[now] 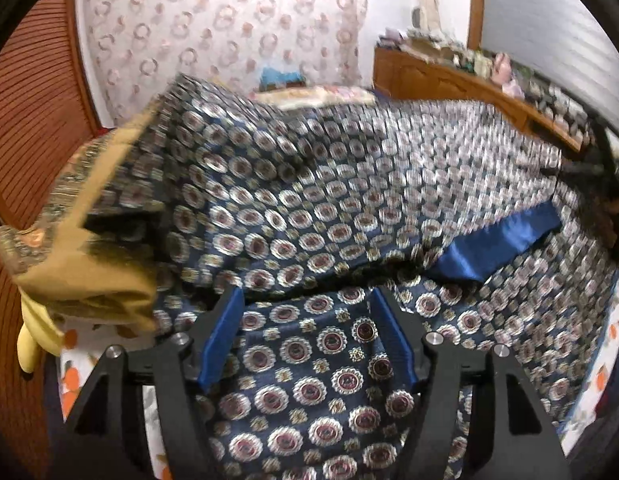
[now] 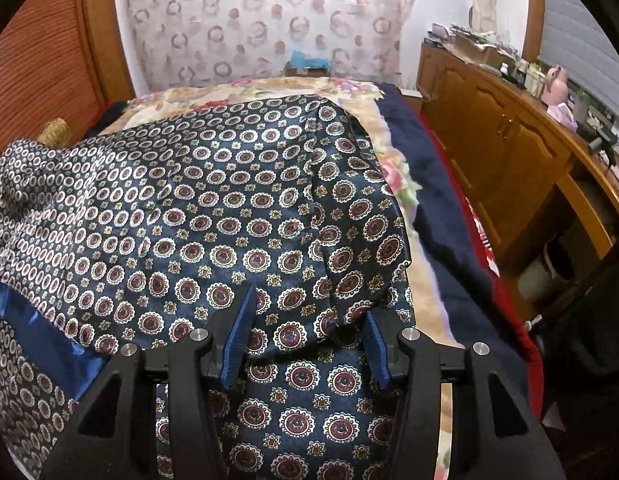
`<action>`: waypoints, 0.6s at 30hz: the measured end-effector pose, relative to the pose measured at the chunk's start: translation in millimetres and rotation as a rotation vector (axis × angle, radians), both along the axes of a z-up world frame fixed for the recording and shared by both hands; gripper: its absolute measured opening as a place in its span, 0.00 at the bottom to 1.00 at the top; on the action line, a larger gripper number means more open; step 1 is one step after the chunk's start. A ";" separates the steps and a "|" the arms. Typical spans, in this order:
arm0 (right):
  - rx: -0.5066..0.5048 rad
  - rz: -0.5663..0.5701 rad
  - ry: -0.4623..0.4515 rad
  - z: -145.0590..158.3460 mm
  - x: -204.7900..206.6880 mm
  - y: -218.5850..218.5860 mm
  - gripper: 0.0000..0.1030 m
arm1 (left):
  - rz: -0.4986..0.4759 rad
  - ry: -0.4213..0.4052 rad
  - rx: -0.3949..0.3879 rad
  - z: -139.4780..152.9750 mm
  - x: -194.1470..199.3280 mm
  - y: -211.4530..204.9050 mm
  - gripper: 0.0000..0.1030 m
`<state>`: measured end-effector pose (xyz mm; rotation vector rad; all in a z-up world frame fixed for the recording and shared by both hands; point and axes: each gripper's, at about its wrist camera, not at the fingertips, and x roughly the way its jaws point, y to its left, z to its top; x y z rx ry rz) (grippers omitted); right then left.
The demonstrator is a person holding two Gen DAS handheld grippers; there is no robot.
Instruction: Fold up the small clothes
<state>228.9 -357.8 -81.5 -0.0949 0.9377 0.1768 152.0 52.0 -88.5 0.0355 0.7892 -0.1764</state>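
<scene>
No readable text, label, brand, number or sign appeared in either view; the small items on the sideboard [image 2: 505, 120] were too blurred.

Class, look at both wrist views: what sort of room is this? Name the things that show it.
Most likely a bedroom: the patterned garment lies on a bed with a floral blanket, beside a wooden sideboard and a circle-print curtain.

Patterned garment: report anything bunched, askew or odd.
The patterned garment is not flat: its right edge is creased and folded under, and the plain blue lining shows where a layer has turned over. Both grippers are open above it.
</scene>
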 end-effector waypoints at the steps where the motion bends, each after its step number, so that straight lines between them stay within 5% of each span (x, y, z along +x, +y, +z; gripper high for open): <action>1: -0.001 0.000 0.000 -0.1 0.2 0.6 0.49 | 0.004 -0.015 -0.017 5.0 -3.4 3.8 0.59; 8: -0.001 0.000 -0.001 0.0 -0.4 1.2 0.49 | 0.063 -0.117 0.008 42.8 -14.2 28.2 0.43; 18: -0.001 0.000 -0.001 -0.1 -0.4 1.1 0.49 | 0.134 -0.105 0.107 40.6 22.4 43.1 0.42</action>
